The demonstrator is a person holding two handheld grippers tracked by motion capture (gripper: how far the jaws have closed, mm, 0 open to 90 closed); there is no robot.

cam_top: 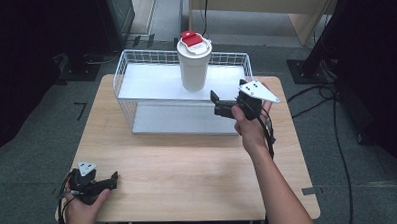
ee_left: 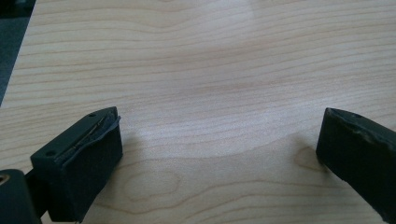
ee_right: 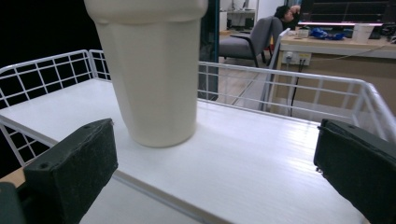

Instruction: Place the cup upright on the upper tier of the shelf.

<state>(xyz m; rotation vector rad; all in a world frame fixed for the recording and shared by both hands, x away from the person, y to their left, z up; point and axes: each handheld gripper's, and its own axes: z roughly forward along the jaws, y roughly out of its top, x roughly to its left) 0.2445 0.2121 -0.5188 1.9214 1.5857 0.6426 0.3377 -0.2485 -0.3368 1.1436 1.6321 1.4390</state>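
A tall white cup point(cam_top: 194, 67) with a red-and-white lid point(cam_top: 192, 40) stands upright on the top shelf of a white wire basket rack point(cam_top: 135, 86) at the back of the wooden table point(cam_top: 188, 167). My right gripper point(cam_top: 214, 102) is held just in front of the rack's right part, open, jaws pointing left toward the cup point(ee_right: 154, 70), with nothing between them. My left gripper point(cam_top: 114, 179) rests low at the table's front left corner. It is open over bare wood point(ee_left: 210, 93).
The rack has a lower white shelf point(cam_top: 187, 120) under the top one, and wire walls point(ee_right: 289, 88) around the top shelf. Cables point(cam_top: 332, 117) lie on the floor at the right. A dark stand base point(cam_top: 305, 70) sits right of the table.
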